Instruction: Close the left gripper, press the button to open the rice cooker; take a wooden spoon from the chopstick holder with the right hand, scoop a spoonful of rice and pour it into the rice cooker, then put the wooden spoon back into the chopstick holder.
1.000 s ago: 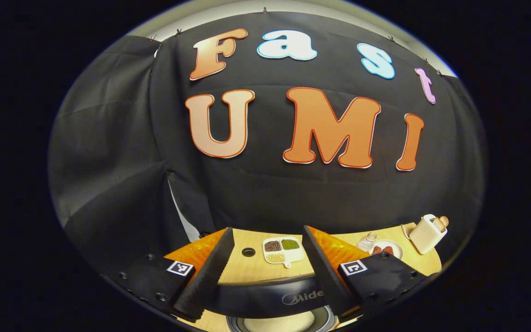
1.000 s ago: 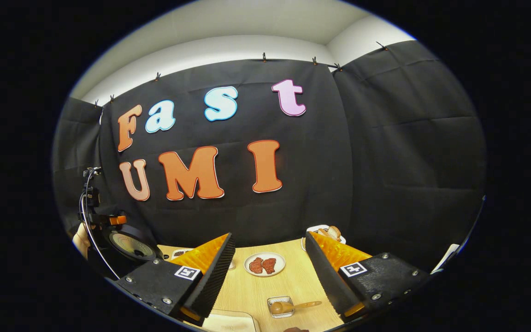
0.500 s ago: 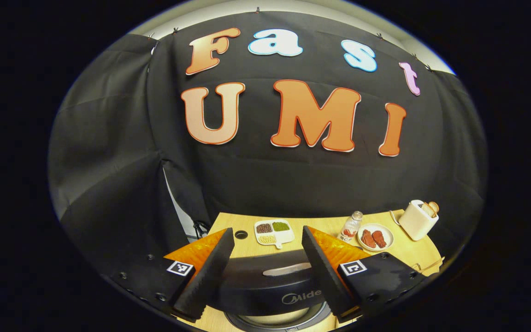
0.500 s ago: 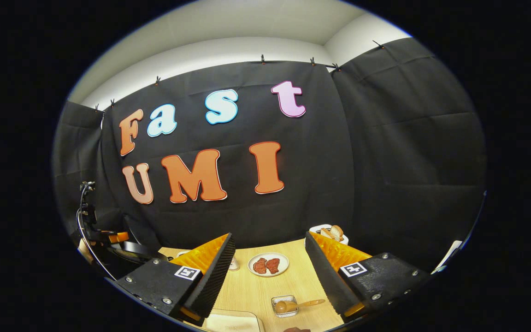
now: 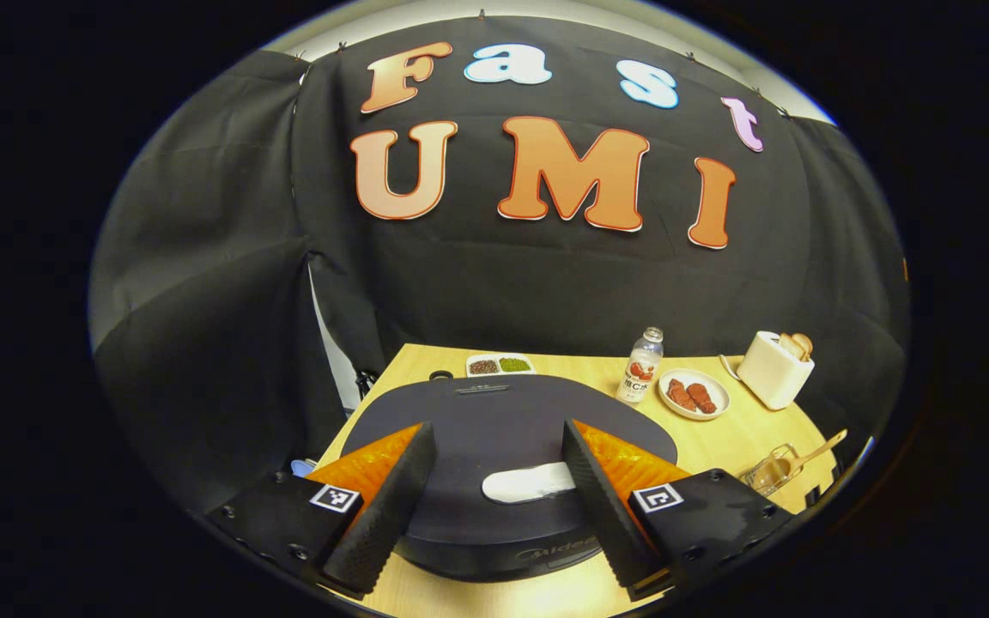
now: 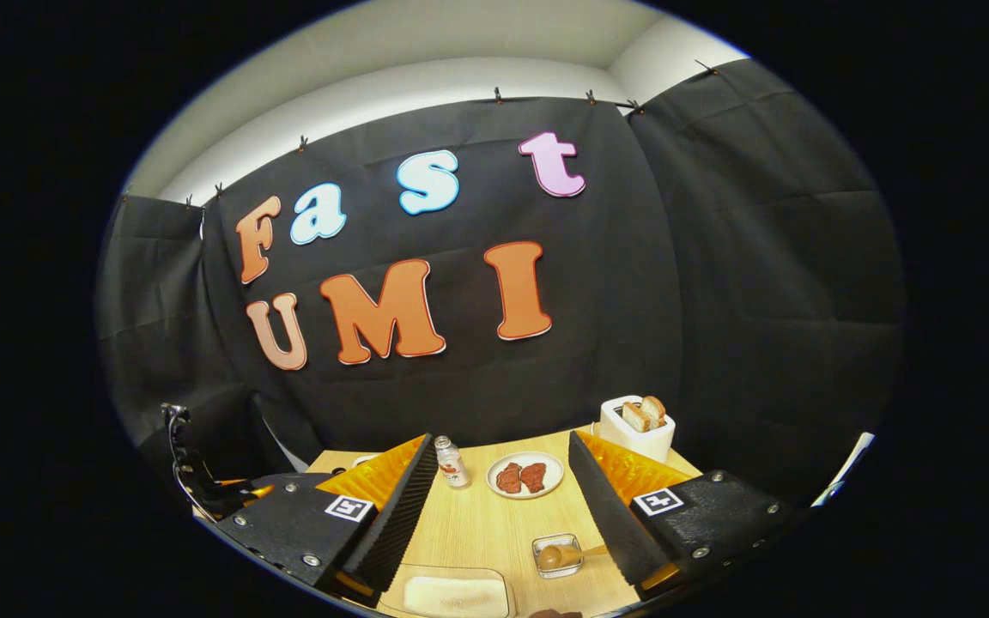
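Beside the spread right hand-held gripper (image 6: 494,506), wooden spoon (image 6: 565,554) lies handle pointing right

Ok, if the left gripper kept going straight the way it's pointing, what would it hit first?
Probably the rice cooker: its closed dark lid lies between the open left gripper fingers, just ahead. Depth is unclear.

In the left gripper view the rice cooker (image 5: 494,446) sits on the worktop (image 5: 718,438) just ahead of the left tongs (image 5: 494,493), lid down. Behind it lies a divided dish of beans (image 5: 499,365). To the right of that stand a bottle (image 5: 641,366), then a plate of meat (image 5: 694,393), then a toaster (image 5: 773,369) with bread in it. Nearer, at the right edge, a glass holder (image 5: 771,472) has a wooden spoon (image 5: 808,455) in it.
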The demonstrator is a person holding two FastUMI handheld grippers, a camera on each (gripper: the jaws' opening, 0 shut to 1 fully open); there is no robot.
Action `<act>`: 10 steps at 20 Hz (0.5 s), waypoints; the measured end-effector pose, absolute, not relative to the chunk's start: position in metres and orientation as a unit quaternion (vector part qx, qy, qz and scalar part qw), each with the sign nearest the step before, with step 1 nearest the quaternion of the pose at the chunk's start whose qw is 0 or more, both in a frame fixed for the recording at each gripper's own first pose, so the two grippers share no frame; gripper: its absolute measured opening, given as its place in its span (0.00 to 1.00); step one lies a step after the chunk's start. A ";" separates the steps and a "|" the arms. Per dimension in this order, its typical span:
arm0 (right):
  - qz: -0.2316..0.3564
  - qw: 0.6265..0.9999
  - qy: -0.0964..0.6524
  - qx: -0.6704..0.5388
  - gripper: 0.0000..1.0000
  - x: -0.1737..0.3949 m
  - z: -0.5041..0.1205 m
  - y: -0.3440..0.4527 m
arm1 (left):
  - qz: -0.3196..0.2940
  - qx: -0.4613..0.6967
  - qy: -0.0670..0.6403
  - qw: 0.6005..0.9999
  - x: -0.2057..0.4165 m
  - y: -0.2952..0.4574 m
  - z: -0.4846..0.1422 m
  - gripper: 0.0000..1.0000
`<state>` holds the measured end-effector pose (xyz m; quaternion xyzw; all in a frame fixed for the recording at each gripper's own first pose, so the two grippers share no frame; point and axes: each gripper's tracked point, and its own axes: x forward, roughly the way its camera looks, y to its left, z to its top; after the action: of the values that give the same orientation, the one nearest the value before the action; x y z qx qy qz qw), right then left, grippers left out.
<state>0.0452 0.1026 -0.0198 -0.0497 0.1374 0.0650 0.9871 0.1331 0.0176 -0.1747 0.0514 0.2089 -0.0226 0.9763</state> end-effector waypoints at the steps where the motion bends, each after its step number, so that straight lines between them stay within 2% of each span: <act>1: 0.065 0.986 0.141 -0.054 0.95 0.044 -0.024 0.102 | -0.019 0.057 0.199 0.978 0.131 0.018 -0.177 0.99; 7: 0.052 0.986 0.150 -0.047 0.95 0.045 -0.032 0.092 | -0.011 0.069 0.160 0.985 0.123 0.019 -0.195 0.99; 10: 0.047 0.986 0.154 -0.044 0.95 0.045 -0.035 0.088 | -0.010 0.075 0.165 0.983 0.117 0.019 -0.214 1.00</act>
<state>0.0455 0.0880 -0.0350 -0.0436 0.1536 0.0474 0.9860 0.1170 0.0190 -0.2140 0.0746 0.1652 -0.0104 0.9834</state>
